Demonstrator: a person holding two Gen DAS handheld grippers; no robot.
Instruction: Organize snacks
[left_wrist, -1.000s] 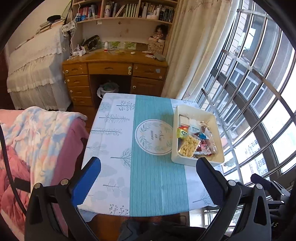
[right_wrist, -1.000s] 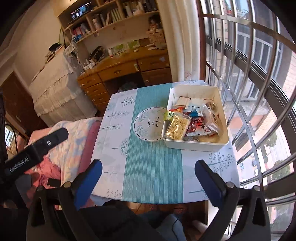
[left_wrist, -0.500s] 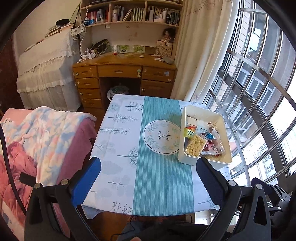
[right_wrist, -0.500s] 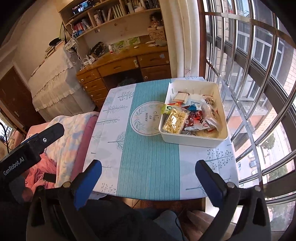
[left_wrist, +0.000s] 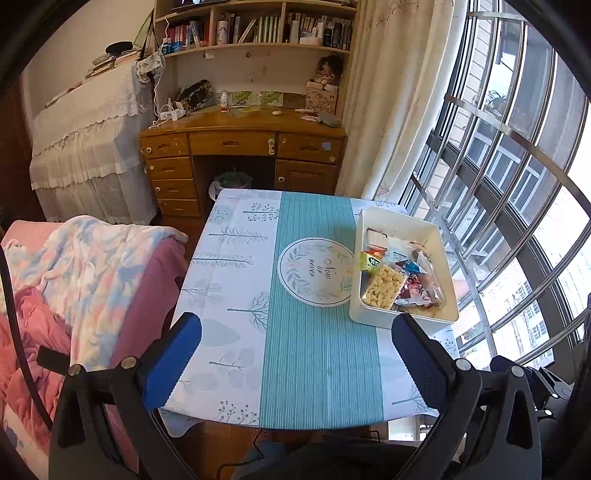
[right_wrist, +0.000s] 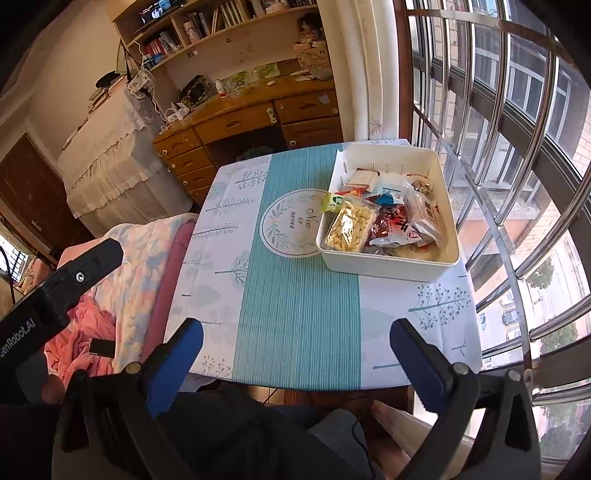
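Note:
A white rectangular bin (left_wrist: 448, 258) (right_wrist: 384, 264) sits on the table's right side, holding several snack packets. A clear bag of pale puffed snacks (left_wrist: 384, 286) (right_wrist: 349, 229) lies at its near left, with a red packet (right_wrist: 397, 225) beside it and a green packet (right_wrist: 332, 201) at the bin's left rim. My left gripper (left_wrist: 297, 345) is open and empty, held high above the table's near edge. My right gripper (right_wrist: 295, 345) is open too, above the near edge, well short of the bin.
The table (left_wrist: 236, 302) wears a white and teal cloth with a round printed mat (left_wrist: 314, 271). A blanket-covered sofa (left_wrist: 74, 280) lies left. A wooden desk (left_wrist: 240, 147) stands behind. Barred windows (right_wrist: 517, 147) run along the right. A person's legs (right_wrist: 399, 424) show below.
Both grippers have drawn back and risen, so the table looks smaller and farther in each view. Both stayed open and empty. The bin and snacks have not moved.

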